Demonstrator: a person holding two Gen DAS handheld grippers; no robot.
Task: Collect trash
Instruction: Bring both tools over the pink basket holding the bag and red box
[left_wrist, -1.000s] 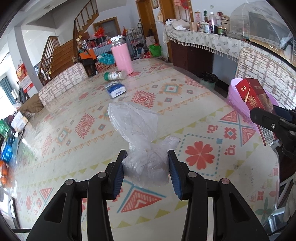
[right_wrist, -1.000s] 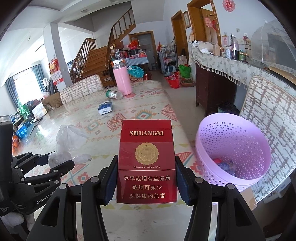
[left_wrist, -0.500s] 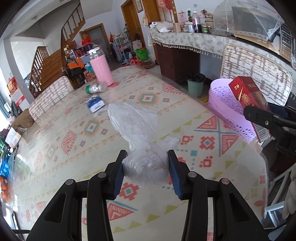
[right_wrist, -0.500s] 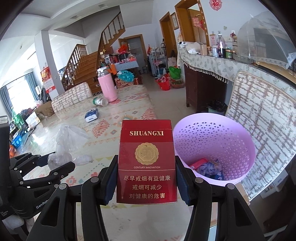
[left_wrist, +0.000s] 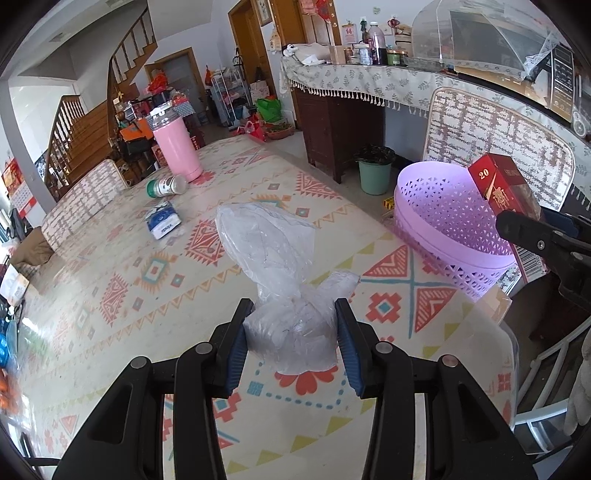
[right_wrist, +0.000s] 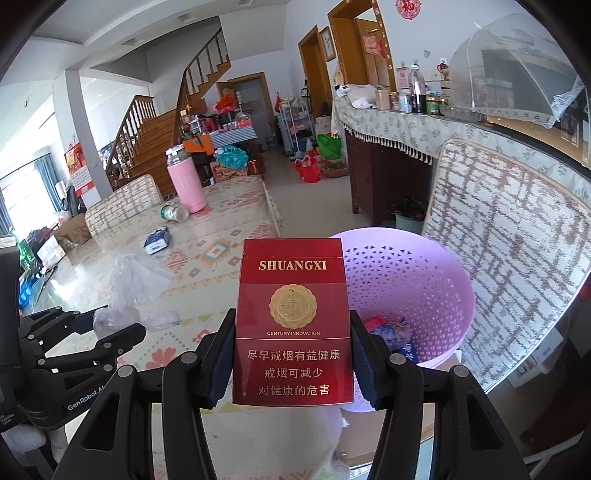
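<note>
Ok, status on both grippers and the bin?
Left gripper shut on plastic bag. Right gripper shut on red carton. Purple basket close ahead, open, nothing blocking.

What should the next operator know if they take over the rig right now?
Left gripper: shut on the crumpled plastic bag, held over the table.
Right gripper: shut on the red cigarette box, held upright beside the purple basket.
Done: both items picked up; the basket already has some wrappers in it.
Left: drop the box and the bag into the basket. A small bottle lying on its side and a blue-and-white packet are on the table, possibly trash too.
</note>
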